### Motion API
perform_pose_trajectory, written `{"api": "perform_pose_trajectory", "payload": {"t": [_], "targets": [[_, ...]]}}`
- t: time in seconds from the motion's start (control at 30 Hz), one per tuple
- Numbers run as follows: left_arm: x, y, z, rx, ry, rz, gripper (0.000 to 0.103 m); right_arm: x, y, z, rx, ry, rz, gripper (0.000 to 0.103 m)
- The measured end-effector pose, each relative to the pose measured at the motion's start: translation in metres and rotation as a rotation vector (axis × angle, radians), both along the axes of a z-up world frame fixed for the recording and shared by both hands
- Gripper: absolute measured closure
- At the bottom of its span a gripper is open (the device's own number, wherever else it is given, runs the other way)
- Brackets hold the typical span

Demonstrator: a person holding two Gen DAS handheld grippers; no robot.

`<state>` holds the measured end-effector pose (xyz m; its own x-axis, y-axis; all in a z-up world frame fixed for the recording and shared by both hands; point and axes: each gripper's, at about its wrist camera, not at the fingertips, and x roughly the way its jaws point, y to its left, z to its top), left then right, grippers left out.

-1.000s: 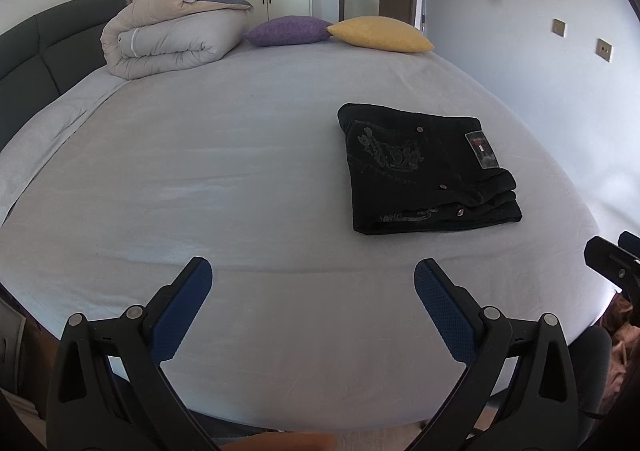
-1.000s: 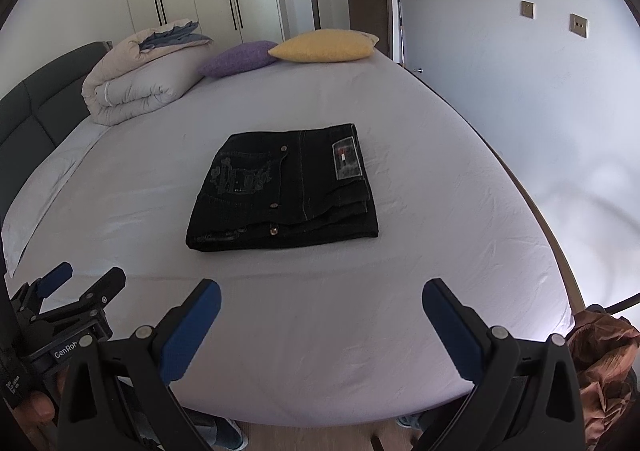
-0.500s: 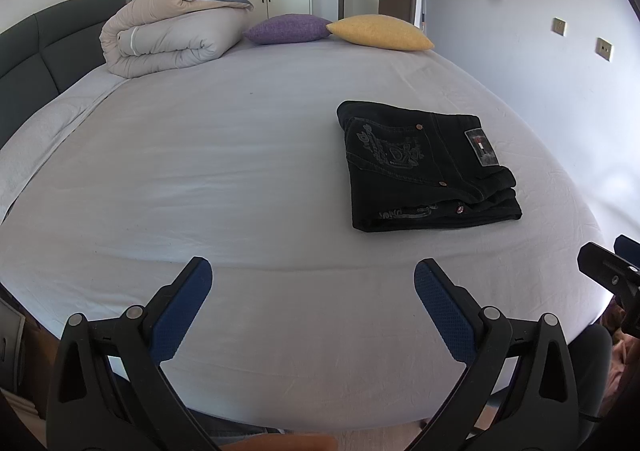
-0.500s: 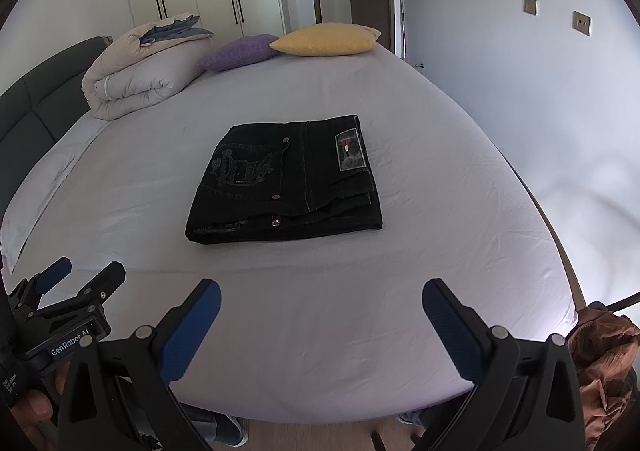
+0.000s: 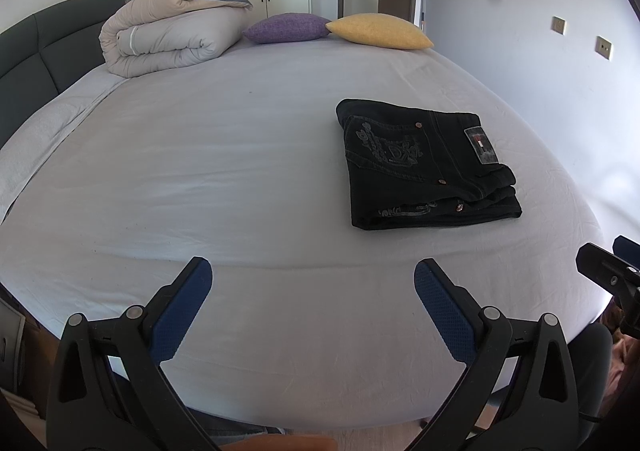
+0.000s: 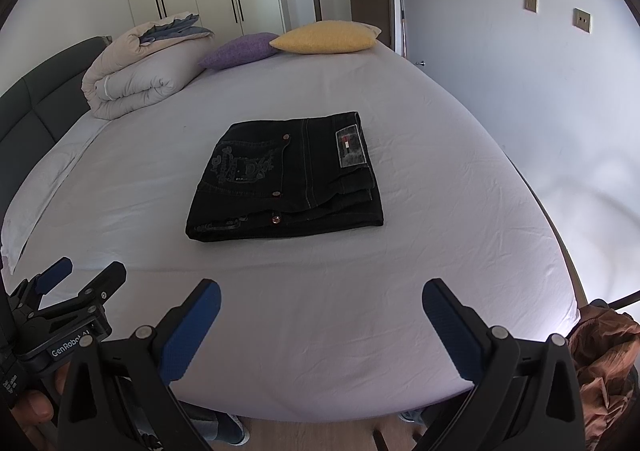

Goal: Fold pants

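Black jeans (image 5: 424,163) lie folded into a compact rectangle on the white bed sheet (image 5: 220,171), with an embroidered pocket and a label patch on top. They also show in the right wrist view (image 6: 288,179), at the middle of the bed. My left gripper (image 5: 312,283) is open and empty, held near the bed's near edge, left of and short of the jeans. My right gripper (image 6: 320,303) is open and empty, held near the same edge, straight in front of the jeans. Neither touches the jeans.
A rolled beige duvet (image 5: 168,31), a purple pillow (image 5: 286,27) and a yellow pillow (image 5: 380,31) lie at the far end. A dark headboard (image 5: 44,47) is at the left. A brown cloth (image 6: 600,351) lies past the bed's right corner.
Both grippers have drifted slightly and stay open and empty. The folded jeans have not moved.
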<state>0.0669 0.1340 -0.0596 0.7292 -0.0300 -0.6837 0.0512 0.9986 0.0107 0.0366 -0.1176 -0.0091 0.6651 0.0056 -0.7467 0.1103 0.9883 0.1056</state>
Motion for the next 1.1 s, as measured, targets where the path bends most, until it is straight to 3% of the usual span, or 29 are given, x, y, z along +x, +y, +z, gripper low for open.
{"api": "perform_pose_trajectory", "payload": {"t": [1.1], "targets": [[-0.0005,-0.0004,-0.0015,-0.001,0.002,-0.001,0.000,0.0002,0.0000,-0.0020,0.003,0.003,0.002,0.000]]}}
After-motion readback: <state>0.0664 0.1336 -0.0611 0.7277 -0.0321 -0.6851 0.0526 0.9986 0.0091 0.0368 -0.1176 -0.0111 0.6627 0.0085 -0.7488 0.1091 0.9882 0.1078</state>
